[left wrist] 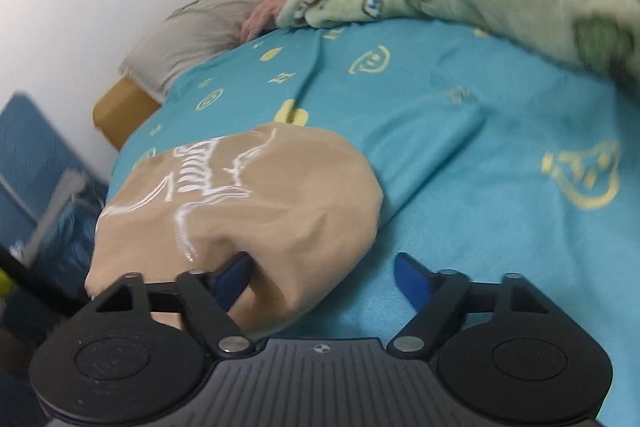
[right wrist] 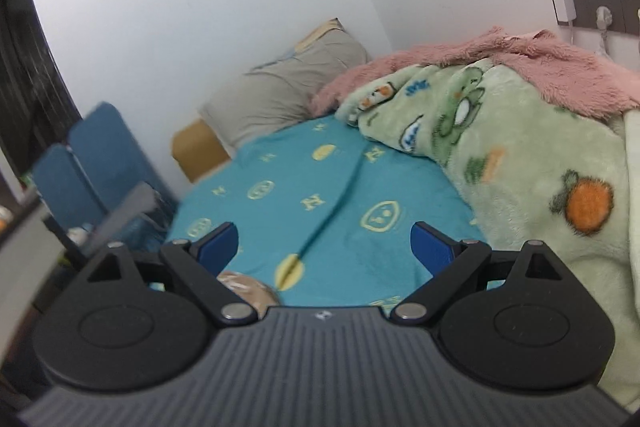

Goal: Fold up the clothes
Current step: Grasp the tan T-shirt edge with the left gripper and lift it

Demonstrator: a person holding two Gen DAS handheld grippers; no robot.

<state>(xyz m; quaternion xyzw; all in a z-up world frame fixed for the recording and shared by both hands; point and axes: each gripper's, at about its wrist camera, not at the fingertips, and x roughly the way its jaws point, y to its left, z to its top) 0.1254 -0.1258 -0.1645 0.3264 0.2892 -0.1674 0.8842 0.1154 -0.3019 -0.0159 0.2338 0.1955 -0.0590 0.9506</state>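
A tan garment [left wrist: 248, 203] with a white print lies folded in a bundle on the teal bed sheet [left wrist: 460, 131], near the bed's left edge. My left gripper [left wrist: 324, 267] is open just above the sheet, its left finger [left wrist: 232, 279] tucked under the garment's near fold, its right finger over bare sheet. My right gripper [right wrist: 324, 243] is open and empty, raised above the sheet [right wrist: 320, 187]. A small part of the tan garment [right wrist: 248, 291] shows below its left finger.
A green cartoon-print blanket [right wrist: 520, 155] and a pink fluffy blanket [right wrist: 520, 59] are heaped at the right. A grey pillow [right wrist: 280, 91] lies at the bed's head by the wall. Blue folded items [right wrist: 88, 163] stand left of the bed. Wall sockets [right wrist: 592, 11] are far right.
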